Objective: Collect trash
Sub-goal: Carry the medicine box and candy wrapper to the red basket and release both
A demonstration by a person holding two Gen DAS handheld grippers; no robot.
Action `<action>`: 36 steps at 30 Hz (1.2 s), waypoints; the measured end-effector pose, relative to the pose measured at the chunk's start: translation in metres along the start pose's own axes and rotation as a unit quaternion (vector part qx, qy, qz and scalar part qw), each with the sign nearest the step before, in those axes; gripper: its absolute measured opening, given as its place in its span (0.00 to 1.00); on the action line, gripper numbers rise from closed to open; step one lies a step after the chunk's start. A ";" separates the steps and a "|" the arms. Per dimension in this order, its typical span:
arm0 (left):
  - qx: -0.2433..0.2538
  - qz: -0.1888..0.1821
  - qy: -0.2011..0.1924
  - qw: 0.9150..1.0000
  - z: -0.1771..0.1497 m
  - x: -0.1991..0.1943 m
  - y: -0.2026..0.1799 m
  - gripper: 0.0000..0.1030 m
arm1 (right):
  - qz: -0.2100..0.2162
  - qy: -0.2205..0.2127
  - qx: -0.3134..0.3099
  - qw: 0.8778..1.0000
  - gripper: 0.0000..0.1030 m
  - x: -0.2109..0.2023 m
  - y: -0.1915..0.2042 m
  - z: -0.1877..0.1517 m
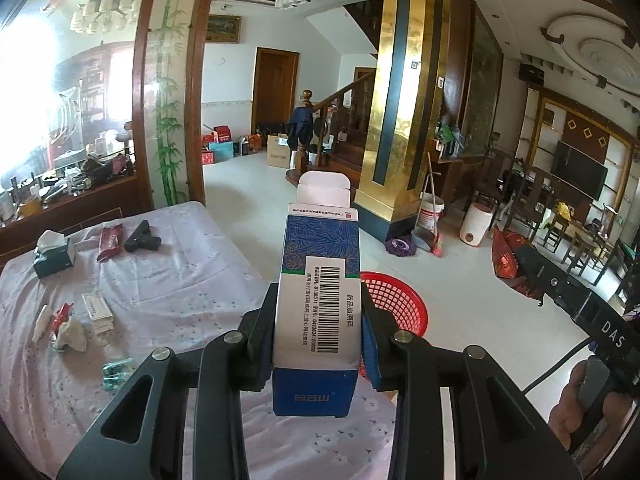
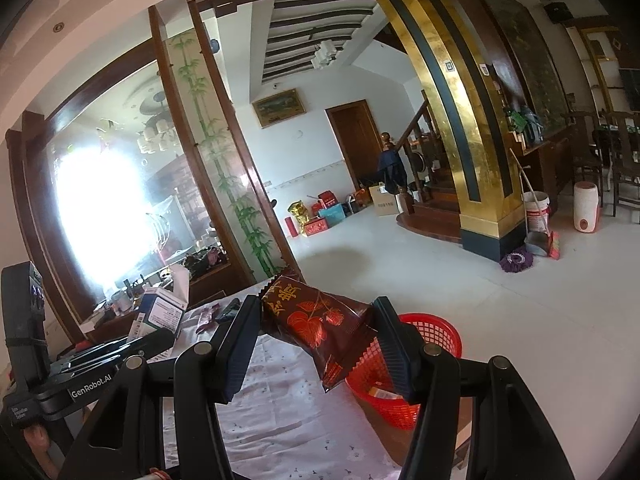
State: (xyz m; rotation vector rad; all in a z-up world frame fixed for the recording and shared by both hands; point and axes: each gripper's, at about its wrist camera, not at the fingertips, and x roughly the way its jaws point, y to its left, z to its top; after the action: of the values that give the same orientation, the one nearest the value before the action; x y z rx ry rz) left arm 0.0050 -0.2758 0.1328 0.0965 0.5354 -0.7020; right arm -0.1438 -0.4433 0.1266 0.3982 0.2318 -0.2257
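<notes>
My left gripper (image 1: 319, 332) is shut on a blue and white medicine box (image 1: 320, 280) with a barcode, held upright above the table's right edge. A red mesh basket (image 1: 396, 300) stands on the floor just behind and right of it. My right gripper (image 2: 316, 340) is shut on a dark red snack wrapper (image 2: 320, 324) with gold and red print, held over the table edge beside the red mesh basket (image 2: 432, 336), which holds some trash. The left gripper with its medicine box (image 2: 160, 312) shows at the left of the right wrist view.
On the lilac tablecloth (image 1: 168, 280) lie a tissue box (image 1: 52, 256), a red wrapper (image 1: 110, 240), a black object (image 1: 142, 237), a white box (image 1: 96, 306), crumpled tissue (image 1: 70, 332) and a teal packet (image 1: 118, 372). A gold pillar (image 1: 400, 120), bucket and broom (image 1: 432, 216) stand beyond.
</notes>
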 end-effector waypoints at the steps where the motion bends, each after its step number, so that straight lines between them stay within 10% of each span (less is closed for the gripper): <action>1: 0.000 -0.001 0.001 1.000 0.000 0.003 -0.001 0.33 | -0.002 0.000 0.002 1.000 0.60 0.002 -0.002 0.001; 36: -0.014 -0.121 0.132 0.984 -0.015 0.194 -0.037 0.33 | -0.043 0.075 0.109 0.990 0.60 0.113 -0.108 -0.008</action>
State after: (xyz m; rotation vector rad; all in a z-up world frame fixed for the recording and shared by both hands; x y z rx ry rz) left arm 0.0981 -0.4140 0.0260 0.0996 0.8200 -0.9254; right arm -0.0659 -0.5558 0.0507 0.6236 0.3745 -0.3085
